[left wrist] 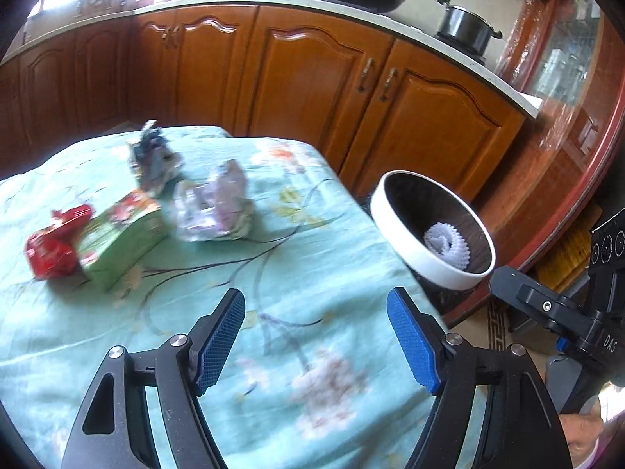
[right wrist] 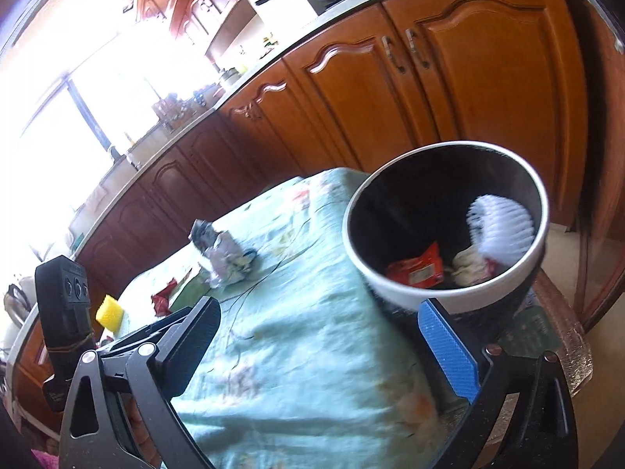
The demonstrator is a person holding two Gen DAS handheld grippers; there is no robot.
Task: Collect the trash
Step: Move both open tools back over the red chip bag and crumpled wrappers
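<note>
Both grippers hang empty, jaws wide: left gripper (left wrist: 316, 336) nearer the crumpled wrappers (left wrist: 213, 207) lying ahead-left on the bench (left wrist: 273, 351); right gripper (right wrist: 340, 336) beside the trash bin (right wrist: 394, 293).

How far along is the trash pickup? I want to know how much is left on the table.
Partly done: the bin already holds a red packet and white foam netting. Nothing is in hand; the left gripper and right gripper are both open and empty. Left on the tablecloth: a red wrapper, a green carton and two crumpled wrappers.
</note>
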